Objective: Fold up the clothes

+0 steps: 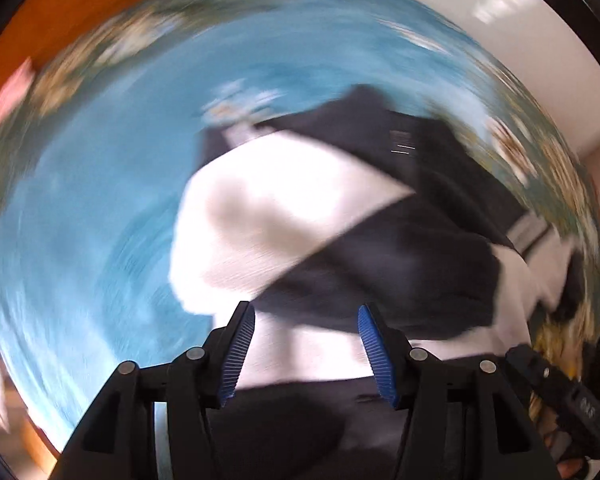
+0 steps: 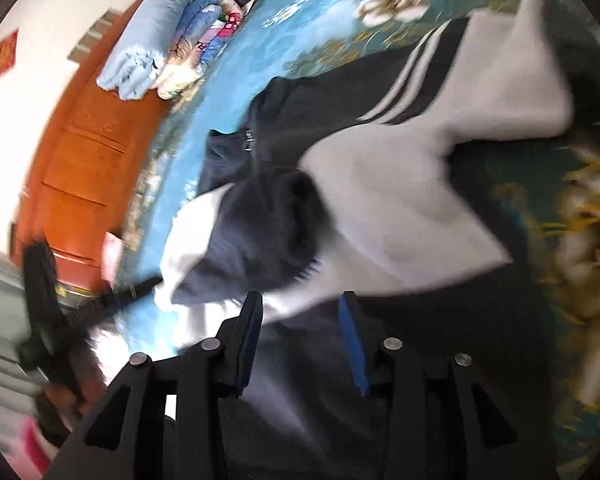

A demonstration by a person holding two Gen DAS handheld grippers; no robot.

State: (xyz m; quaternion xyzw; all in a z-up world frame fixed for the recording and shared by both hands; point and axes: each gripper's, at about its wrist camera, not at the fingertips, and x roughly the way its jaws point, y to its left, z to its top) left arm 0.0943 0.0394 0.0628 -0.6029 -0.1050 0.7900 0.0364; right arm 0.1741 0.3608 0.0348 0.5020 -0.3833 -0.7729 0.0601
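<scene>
In your left view, the left tongs (image 1: 306,350) are wide apart, holding nothing, tipped down low over the black and white jacket (image 1: 340,248) lying on the blue flowered bed (image 1: 100,200). In your right view, the right tongs (image 2: 300,344) are apart too, just above the jacket's bottom edge. I think you're between folds; next, pinch an edge.

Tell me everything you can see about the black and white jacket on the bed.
The jacket is soft fabric, dark navy or black with broad white panels and two thin white stripes on one part. It lies crumpled and partly folded over itself on the blue floral bedspread. Neither open gripper, left gripper or right gripper, visibly grips it.
</scene>
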